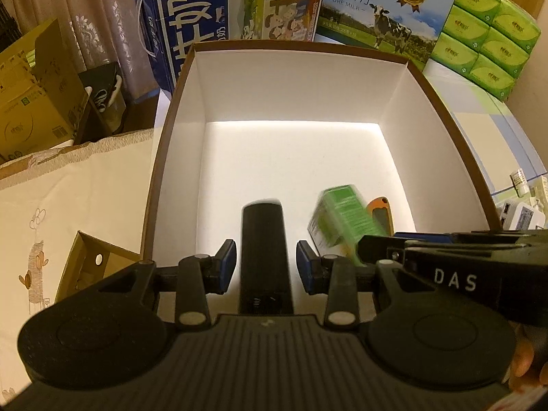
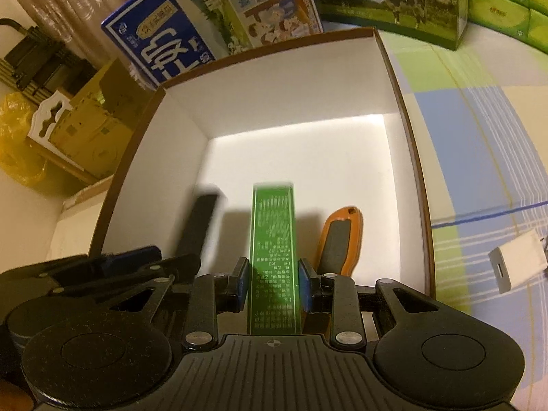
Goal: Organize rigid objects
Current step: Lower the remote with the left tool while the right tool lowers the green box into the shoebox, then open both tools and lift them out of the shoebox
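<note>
A brown box with a white inside stands in front of both grippers. My left gripper is open around a long black object; its pads stand a little off both sides, over the box. My right gripper is shut on a long green carton with printed text, held over the box floor. The carton also shows in the left wrist view. An orange-edged flat tool lies on the box floor at the right. The black object shows in the right wrist view.
Milk cartons and green tissue packs stand behind the box. Cardboard boxes are at the left. A small open cardboard box sits near left. A white adapter lies on the checked cloth at the right.
</note>
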